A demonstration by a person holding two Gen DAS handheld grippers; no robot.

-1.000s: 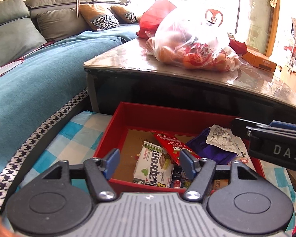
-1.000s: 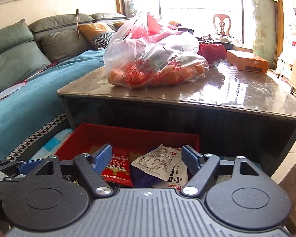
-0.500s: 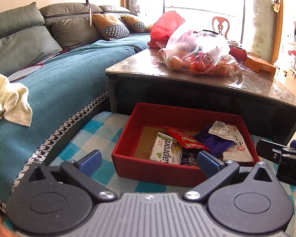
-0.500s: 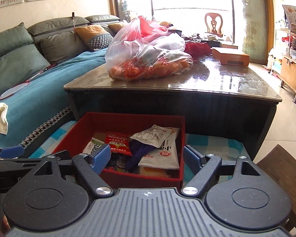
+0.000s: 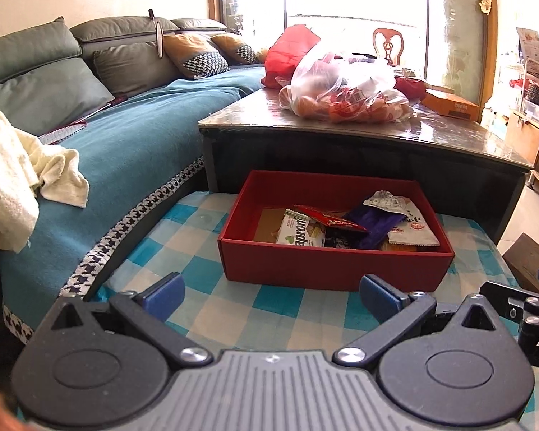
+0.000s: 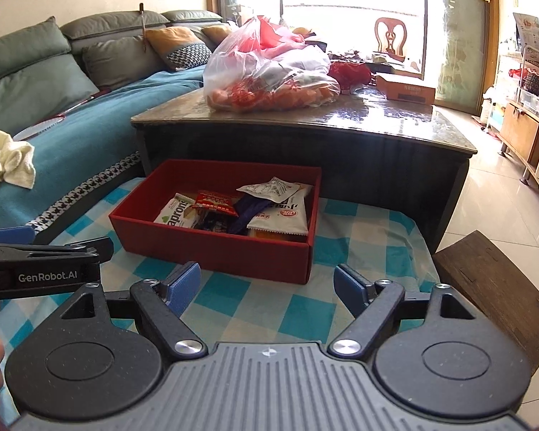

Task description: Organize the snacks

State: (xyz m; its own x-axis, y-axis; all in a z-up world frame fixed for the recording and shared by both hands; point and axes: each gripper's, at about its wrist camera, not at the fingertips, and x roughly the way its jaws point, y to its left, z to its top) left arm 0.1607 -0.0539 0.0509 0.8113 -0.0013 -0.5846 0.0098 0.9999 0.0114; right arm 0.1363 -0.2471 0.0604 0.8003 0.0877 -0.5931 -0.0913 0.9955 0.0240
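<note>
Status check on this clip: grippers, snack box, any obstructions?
Left gripper open, empty; right gripper open, empty. Red box on checkered cloth, snack packets piled inside. Both short of the box, nothing between.

Pulled back from the red box [image 5: 336,264], both of them: left gripper [image 5: 271,292] no longer over the snack packets [image 5: 345,226], now above the checked cloth [image 5: 204,269] just short of the near wall, jaws spread wider than a second ago. Right gripper [image 6: 267,285] likewise withdrawn from above the packets, jaws also wider apart, holding nothing.
</note>
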